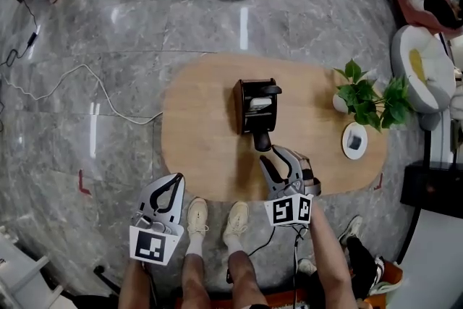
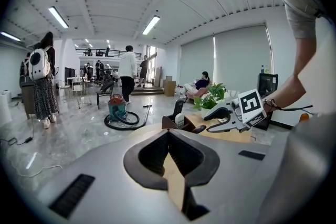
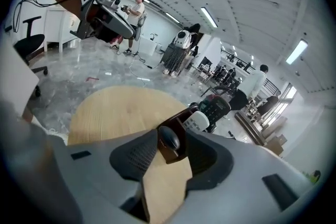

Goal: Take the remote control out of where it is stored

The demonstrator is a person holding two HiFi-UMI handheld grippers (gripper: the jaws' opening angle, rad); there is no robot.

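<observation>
On the wooden table (image 1: 202, 127), near its middle, stood a dark holder (image 1: 242, 116) with a white remote (image 1: 260, 103) and a black buttoned remote (image 3: 215, 107) upright inside it. A second black remote (image 1: 261, 140) showed its rounded end just at the holder's near wall. Could not tell whether it lay flat on the table or leaned on the holder. Right gripper (image 1: 273, 159) was at that end, jaws spread wide with the rounded end between them and the pads not pressing on it. Left gripper (image 1: 172, 184) hung off the table's near edge, well apart from the holder, jaws together on nothing. Risks, as judged: a pinch on the smooth rounded tip might squeeze the remote out sideways, and a skewed approach might nudge the holder, which nothing braced, and tip the two remotes inside. Writing: only square black-and-white markers on both gripper cubes, and faint print on the black remote's end, too small to read; no brand legible
</observation>
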